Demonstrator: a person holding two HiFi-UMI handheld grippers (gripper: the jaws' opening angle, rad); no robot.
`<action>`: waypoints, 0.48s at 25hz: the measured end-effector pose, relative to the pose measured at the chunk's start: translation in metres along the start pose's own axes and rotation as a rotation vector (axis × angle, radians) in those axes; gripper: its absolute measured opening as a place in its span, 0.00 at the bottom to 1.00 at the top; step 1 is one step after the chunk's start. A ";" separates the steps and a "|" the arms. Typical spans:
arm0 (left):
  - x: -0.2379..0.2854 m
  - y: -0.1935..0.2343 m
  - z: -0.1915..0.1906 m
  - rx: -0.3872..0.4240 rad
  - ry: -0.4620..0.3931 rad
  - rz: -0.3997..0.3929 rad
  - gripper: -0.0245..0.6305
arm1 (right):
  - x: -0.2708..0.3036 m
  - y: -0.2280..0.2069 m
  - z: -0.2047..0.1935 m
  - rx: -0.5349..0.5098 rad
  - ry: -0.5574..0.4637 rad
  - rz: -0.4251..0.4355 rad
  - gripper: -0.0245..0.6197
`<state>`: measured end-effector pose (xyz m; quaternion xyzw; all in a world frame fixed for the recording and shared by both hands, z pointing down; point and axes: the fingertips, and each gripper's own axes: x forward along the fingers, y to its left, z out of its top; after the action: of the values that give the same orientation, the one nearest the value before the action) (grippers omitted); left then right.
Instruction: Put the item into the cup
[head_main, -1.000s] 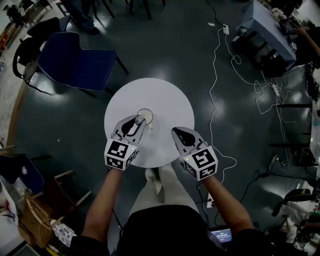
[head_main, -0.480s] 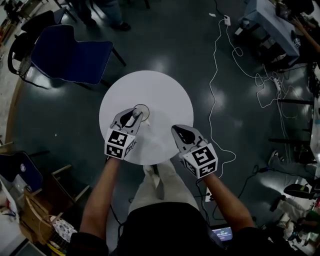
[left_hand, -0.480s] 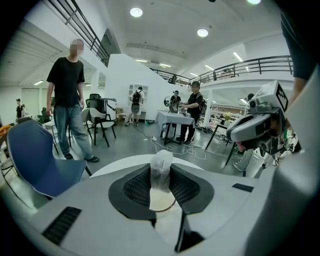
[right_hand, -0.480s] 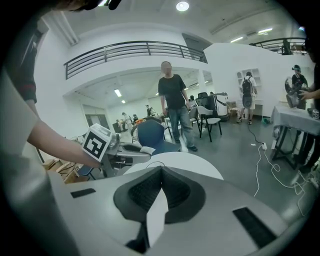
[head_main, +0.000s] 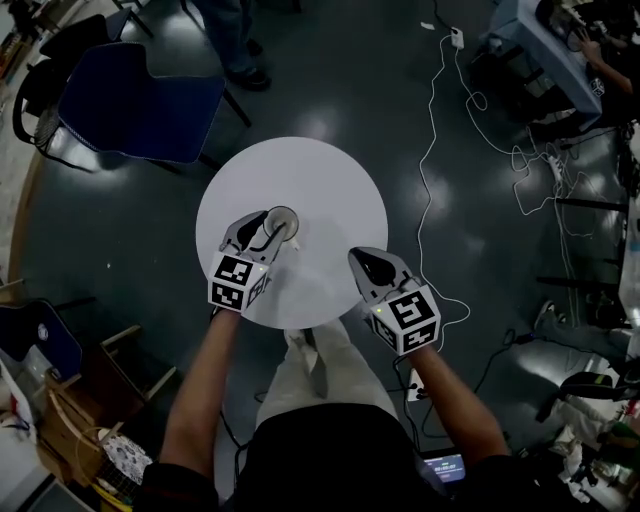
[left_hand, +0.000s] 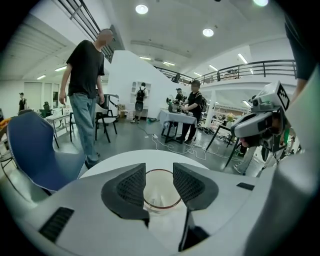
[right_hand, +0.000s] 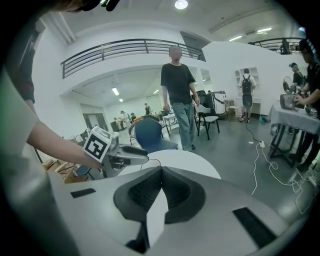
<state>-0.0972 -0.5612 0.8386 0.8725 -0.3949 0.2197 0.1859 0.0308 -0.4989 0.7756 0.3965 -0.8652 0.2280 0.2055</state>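
Looking down on a round white table (head_main: 320, 170) with a clear plastic cup with a reddish-brown rim (head_main: 282, 220) standing a bit left of its middle.

Left hand-held gripper (head_main: 265, 228) right at that cup, tips reaching its rim from the near-left side. Jaws spread wide, just been opening, pinching nothing. From the left gripper view, the cup's open mouth fills the gap between the two dark ribbed pads (left_hand: 131, 186), with the rim running behind both of them. Sits lower than the pads and just past them, so more under the tips than squeezed between them. No sign of the pads pressing on it.

Down in the bottom of the cup, a small pale item (left_hand: 156, 199), crumpled-looking. Too faint through the plastic to say what it actually is.

Right hand-held gripper (head_main: 368, 266) over the near-right edge of the table, well apart from the cup. Jaws pressed together tip to tip in the right gripper view, nothing in them.

Around the table: a blue plastic chair (head_main: 150, 105) off to the far left, a white cable (head_main: 435, 150) snaking over the dark floor on the right, and a standing person in a dark tee and jeans (left_hand: 85, 90) beyond the table.
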 end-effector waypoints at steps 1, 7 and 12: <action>0.000 0.000 0.001 -0.002 -0.004 0.001 0.30 | 0.001 -0.001 0.001 0.000 -0.001 0.000 0.06; -0.005 -0.003 0.010 -0.010 -0.015 -0.001 0.30 | -0.002 0.000 0.009 -0.003 -0.005 -0.004 0.06; -0.016 -0.002 0.019 -0.010 -0.029 0.005 0.30 | -0.002 0.007 0.016 -0.005 -0.012 -0.004 0.06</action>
<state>-0.1005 -0.5596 0.8144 0.8736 -0.4009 0.2055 0.1841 0.0239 -0.5028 0.7595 0.3991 -0.8661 0.2231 0.2020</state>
